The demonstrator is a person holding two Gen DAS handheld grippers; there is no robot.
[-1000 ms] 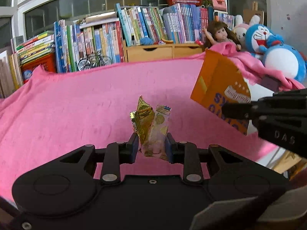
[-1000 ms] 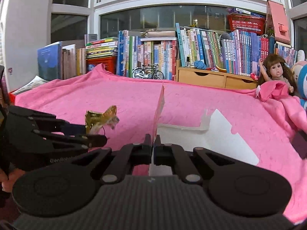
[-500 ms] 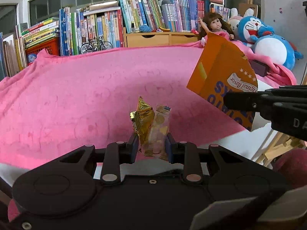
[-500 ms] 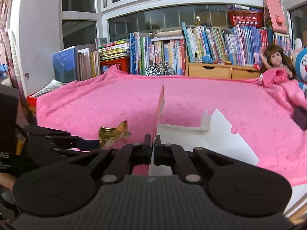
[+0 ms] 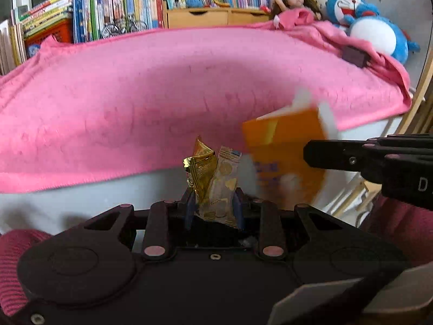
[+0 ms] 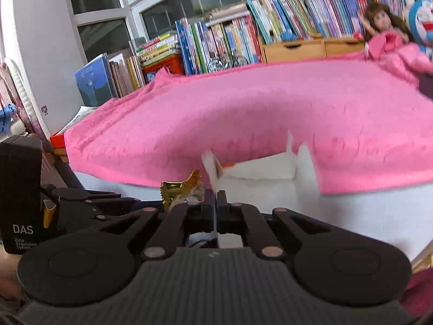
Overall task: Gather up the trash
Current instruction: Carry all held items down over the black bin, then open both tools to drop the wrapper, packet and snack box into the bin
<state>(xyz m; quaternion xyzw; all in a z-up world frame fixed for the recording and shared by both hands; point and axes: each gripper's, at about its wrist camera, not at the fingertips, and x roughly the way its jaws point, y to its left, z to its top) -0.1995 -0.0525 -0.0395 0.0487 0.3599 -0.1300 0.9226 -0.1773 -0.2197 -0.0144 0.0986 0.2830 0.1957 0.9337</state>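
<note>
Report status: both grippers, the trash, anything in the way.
Left gripper shut on gold snack wrappers. Right gripper shut on orange carton wall. Both off the pink blanket. Nothing in the way.

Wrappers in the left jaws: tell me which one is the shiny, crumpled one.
The gold foil wrapper, on the left of the pair. The paler printed wrapper beside it is flatter and duller, with gold shapes on it.
</note>
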